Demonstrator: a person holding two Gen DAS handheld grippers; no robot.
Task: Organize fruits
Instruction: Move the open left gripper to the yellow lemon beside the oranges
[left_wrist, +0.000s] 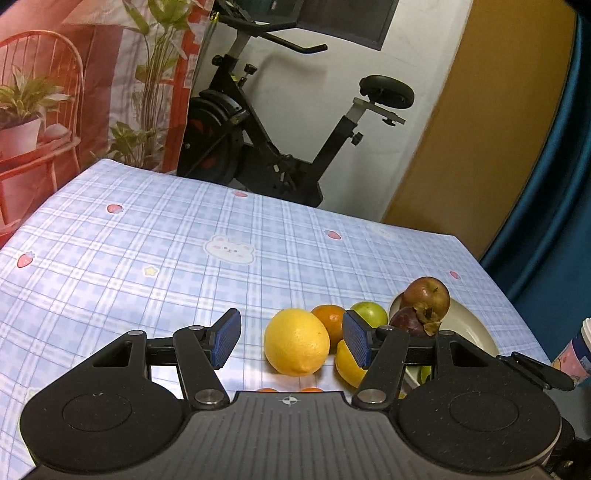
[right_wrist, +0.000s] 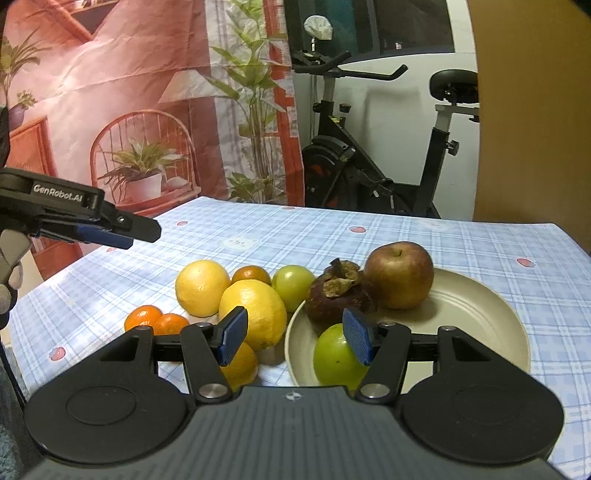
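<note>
A cream plate (right_wrist: 480, 332) holds a red apple (right_wrist: 399, 275), a dark mangosteen (right_wrist: 338, 297) and a green fruit (right_wrist: 334, 356). Left of it on the cloth lie two lemons (right_wrist: 202, 288) (right_wrist: 255, 310), a green fruit (right_wrist: 293, 282) and several small oranges (right_wrist: 142, 317). My right gripper (right_wrist: 293, 338) is open and empty, above the plate's left rim. My left gripper (left_wrist: 291, 338) is open and empty, its jaws either side of a lemon (left_wrist: 296, 341) but above it. It also shows in the right wrist view (right_wrist: 122, 230), raised left of the fruit.
The table (left_wrist: 147, 251) has a blue checked cloth. An exercise bike (left_wrist: 280, 122) stands behind it, a printed backdrop (right_wrist: 110, 92) to the left. A patterned cup (left_wrist: 580, 350) stands at the right edge near the plate (left_wrist: 469, 328). A blue curtain (left_wrist: 554, 184) hangs at the right.
</note>
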